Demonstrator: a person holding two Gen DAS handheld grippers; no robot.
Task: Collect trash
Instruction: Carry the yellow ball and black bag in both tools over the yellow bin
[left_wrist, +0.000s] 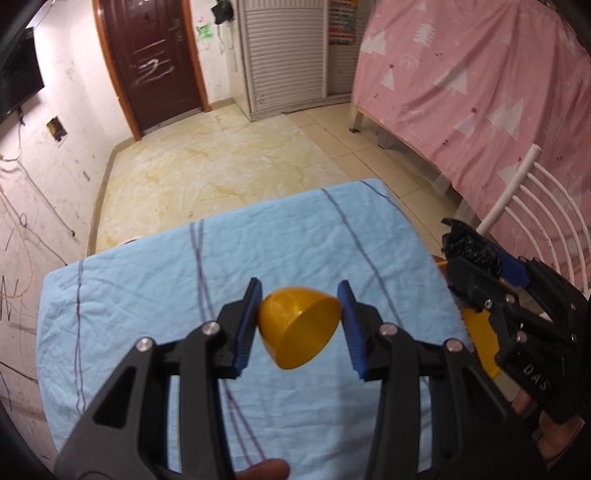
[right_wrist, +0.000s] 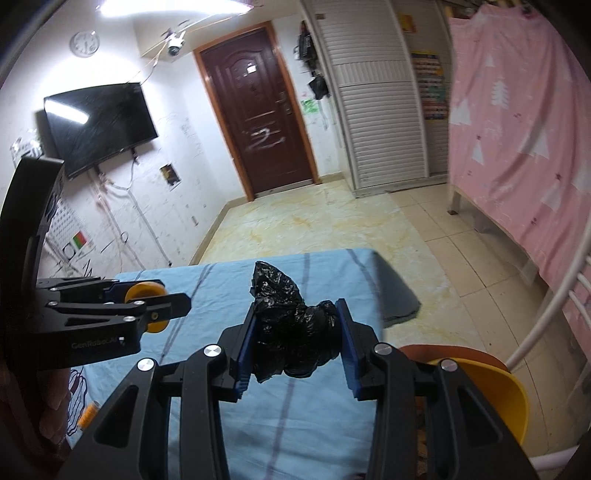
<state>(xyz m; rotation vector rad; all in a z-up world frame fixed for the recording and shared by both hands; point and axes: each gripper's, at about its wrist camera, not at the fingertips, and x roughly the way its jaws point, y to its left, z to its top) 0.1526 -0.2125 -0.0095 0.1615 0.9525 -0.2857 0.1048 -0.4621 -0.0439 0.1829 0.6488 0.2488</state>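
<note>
2 items held: left gripper (left_wrist: 300, 325) clamps smooth orange dome (left_wrist: 297, 326); right gripper (right_wrist: 297, 334) clamps crumpled black bag (right_wrist: 291, 325).

The left tool (left_wrist: 299, 325) grips a yellow cup (left_wrist: 299, 326) tipped on its side between its blue pads (left_wrist: 245, 328), above a table (left_wrist: 147, 295) under a blue striped cloth; at the right edge the right tool (left_wrist: 469, 258) clamps a crumpled black bag (left_wrist: 463, 245); beside it stands a white chair (left_wrist: 524, 206); beyond are a pink curtain (left_wrist: 461, 74), a brown door (left_wrist: 151, 59) and a marbled floor (left_wrist: 207, 162).
</note>
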